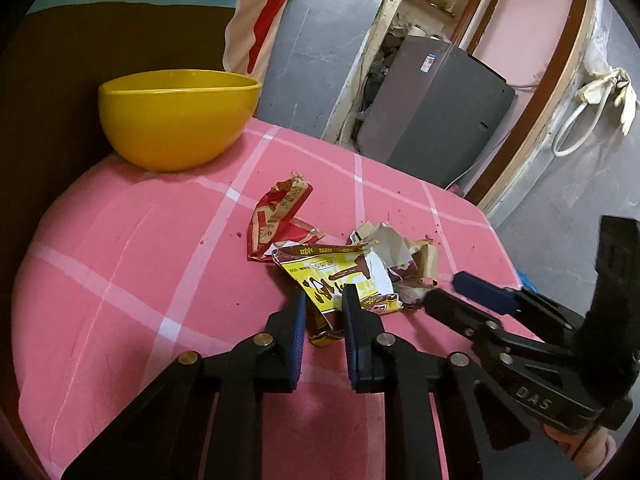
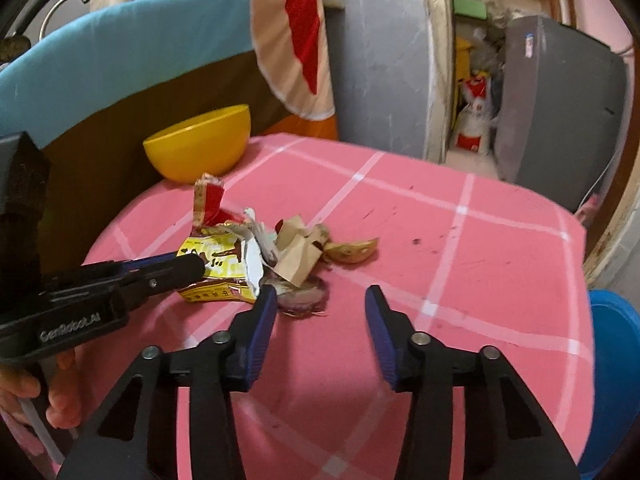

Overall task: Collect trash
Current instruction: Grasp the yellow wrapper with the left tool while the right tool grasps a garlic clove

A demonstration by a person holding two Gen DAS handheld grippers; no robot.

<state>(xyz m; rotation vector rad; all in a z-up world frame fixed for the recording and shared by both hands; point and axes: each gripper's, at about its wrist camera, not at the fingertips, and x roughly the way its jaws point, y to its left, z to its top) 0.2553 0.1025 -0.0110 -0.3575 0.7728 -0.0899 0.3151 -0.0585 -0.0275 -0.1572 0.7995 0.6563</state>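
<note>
— Blue-padded fingers of the left gripper (image 1: 323, 308) pinch the near edge of the yellow wrapper (image 1: 344, 280) on the pink checked cloth (image 1: 140, 240).
— And the right gripper (image 2: 320, 300)?
— Spread wide, holding nothing, just beside the wrapper. Torn brown paper (image 2: 296, 256) touches the wrapper; a red wrapper (image 1: 276, 216) lies behind it, a yellow bowl (image 1: 176, 116) farther back.

Each black hand-held gripper (image 2: 320, 300) has blue finger pads (image 2: 262, 328) and silver screws (image 2: 419, 338).
</note>
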